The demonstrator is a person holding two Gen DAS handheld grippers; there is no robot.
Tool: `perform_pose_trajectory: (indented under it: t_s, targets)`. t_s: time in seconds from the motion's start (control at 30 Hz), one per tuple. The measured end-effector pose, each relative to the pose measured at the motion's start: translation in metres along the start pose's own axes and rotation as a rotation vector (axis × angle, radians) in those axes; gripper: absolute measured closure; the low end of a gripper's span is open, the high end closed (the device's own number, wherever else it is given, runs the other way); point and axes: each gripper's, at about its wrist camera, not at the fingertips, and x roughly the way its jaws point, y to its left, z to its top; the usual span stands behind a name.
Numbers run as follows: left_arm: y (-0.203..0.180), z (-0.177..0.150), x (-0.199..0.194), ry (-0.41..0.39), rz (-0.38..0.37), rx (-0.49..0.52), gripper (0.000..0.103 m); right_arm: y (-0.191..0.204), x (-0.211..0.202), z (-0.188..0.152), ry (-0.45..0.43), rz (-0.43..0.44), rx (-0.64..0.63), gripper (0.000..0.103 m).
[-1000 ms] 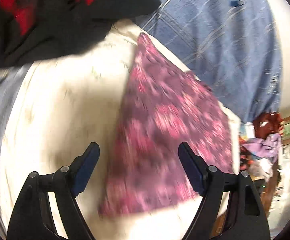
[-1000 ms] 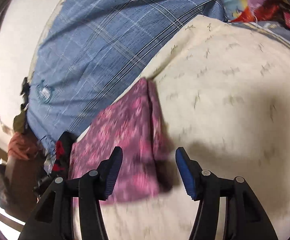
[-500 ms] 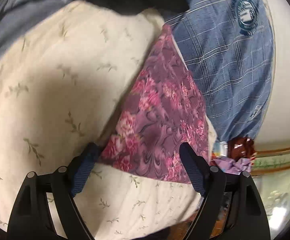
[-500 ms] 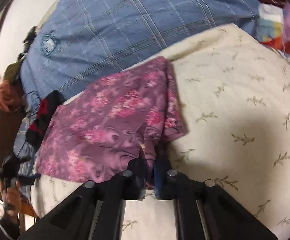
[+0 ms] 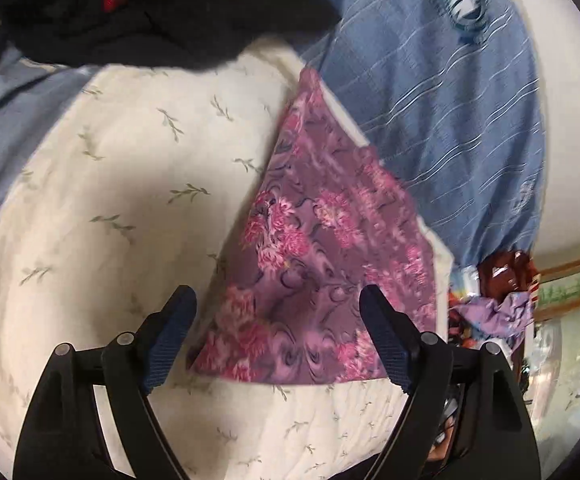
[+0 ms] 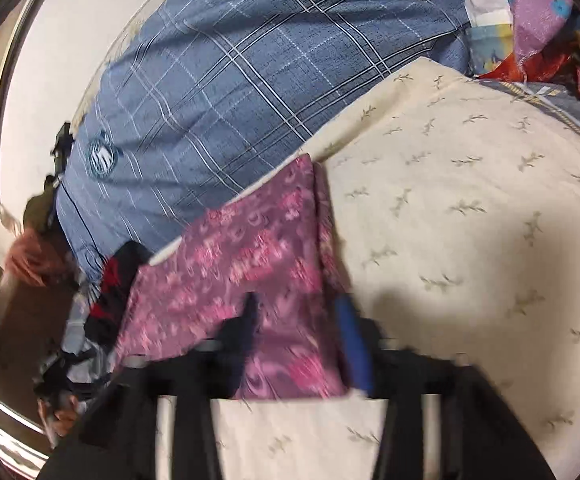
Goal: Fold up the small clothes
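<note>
In the left wrist view, the left gripper (image 5: 275, 336) is hovering with its jaws standing wide and nothing pressed between them, just above the near corner of a folded purple cloth with a pink flower print (image 5: 322, 264). That cloth is lying flat on a cream quilted cover with small green sprigs (image 5: 121, 208), its far edge running along a blue checked bedsheet with a round crest (image 5: 442, 112). A black and red garment (image 5: 149, 12) is lying heaped at the far end of the cream cover, and a crumpled lilac fabric (image 5: 494, 314) is sitting at the right edge. In the right wrist view, the right gripper (image 6: 298, 344) is blurring with motion as its jaws are opening, and the folded edge of the purple cloth (image 6: 249, 264) is lying between them, though the pads are not pressing on it. The cloth is resting on the cream cover (image 6: 470, 240), beside the blue bedsheet (image 6: 229, 80)
</note>
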Motion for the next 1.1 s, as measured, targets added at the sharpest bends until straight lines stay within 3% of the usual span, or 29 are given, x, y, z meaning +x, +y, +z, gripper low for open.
perform_pose_trajectory:
  t_s: [0.13, 0.17, 0.2, 0.23, 0.27, 0.3, 0.33, 0.37, 0.5, 0.6, 0.63, 0.7, 0.8, 0.9, 0.97, 1.03, 1.1]
  targets:
    - [-0.001, 0.004, 0.027, 0.059, 0.020, 0.005, 0.019, 0.009, 0.030, -0.003, 0.058, -0.063, -0.037, 0.053]
    - [-0.004, 0.003, 0.025, 0.044, 0.019, 0.017, 0.019, 0.011, 0.035, -0.004, 0.069, -0.073, -0.053, 0.056]
    - [-0.008, 0.002, 0.024, 0.035, 0.006, 0.035, 0.023, 0.013, 0.038, -0.006, 0.078, -0.077, -0.068, 0.065]
    - [-0.013, 0.001, 0.022, 0.028, -0.002, 0.054, 0.046, 0.016, 0.039, -0.010, 0.083, -0.099, -0.095, 0.074]
    - [-0.019, -0.001, 0.021, 0.017, 0.013, 0.080, 0.061, 0.018, 0.042, -0.013, 0.085, -0.120, -0.122, 0.076]
    - [-0.024, -0.003, 0.021, 0.017, 0.040, 0.113, 0.087, 0.021, 0.043, -0.014, 0.085, -0.137, -0.153, 0.082]
    - [-0.030, -0.007, 0.023, 0.018, 0.095, 0.154, 0.095, 0.025, 0.042, -0.017, 0.084, -0.159, -0.187, 0.091]
    - [-0.033, -0.011, 0.022, 0.015, 0.120, 0.176, 0.095, 0.026, 0.041, -0.017, 0.088, -0.165, -0.204, 0.093]
    - [-0.036, -0.025, -0.006, -0.017, 0.047, 0.181, 0.101, 0.033, 0.014, -0.008, 0.041, -0.066, -0.170, 0.097]
    - [-0.028, -0.029, -0.010, -0.017, 0.080, 0.190, 0.101, 0.029, -0.011, -0.005, 0.005, 0.013, -0.131, 0.097]
    - [-0.022, -0.028, -0.003, -0.007, 0.137, 0.188, 0.100, 0.026, -0.009, -0.007, 0.019, -0.006, -0.134, 0.098]
    - [-0.001, -0.023, 0.018, 0.052, 0.176, 0.130, 0.100, 0.015, 0.005, -0.014, 0.067, -0.066, -0.138, 0.097]
    - [0.011, -0.017, 0.017, 0.054, 0.108, 0.057, 0.099, -0.001, 0.024, -0.025, 0.106, -0.123, -0.114, 0.096]
    - [0.003, -0.015, -0.007, -0.008, 0.135, 0.120, 0.098, -0.003, 0.011, -0.019, 0.092, -0.088, -0.042, 0.082]
    - [-0.009, -0.005, -0.023, -0.070, 0.161, 0.171, 0.084, -0.001, 0.000, -0.008, 0.061, -0.057, -0.021, 0.077]
    - [-0.018, 0.014, -0.030, -0.114, 0.173, 0.179, 0.046, 0.002, -0.006, 0.010, 0.003, -0.026, 0.001, 0.064]
    - [-0.027, 0.037, -0.023, -0.132, 0.167, 0.186, 0.035, 0.004, 0.001, 0.027, -0.020, 0.005, 0.040, 0.053]
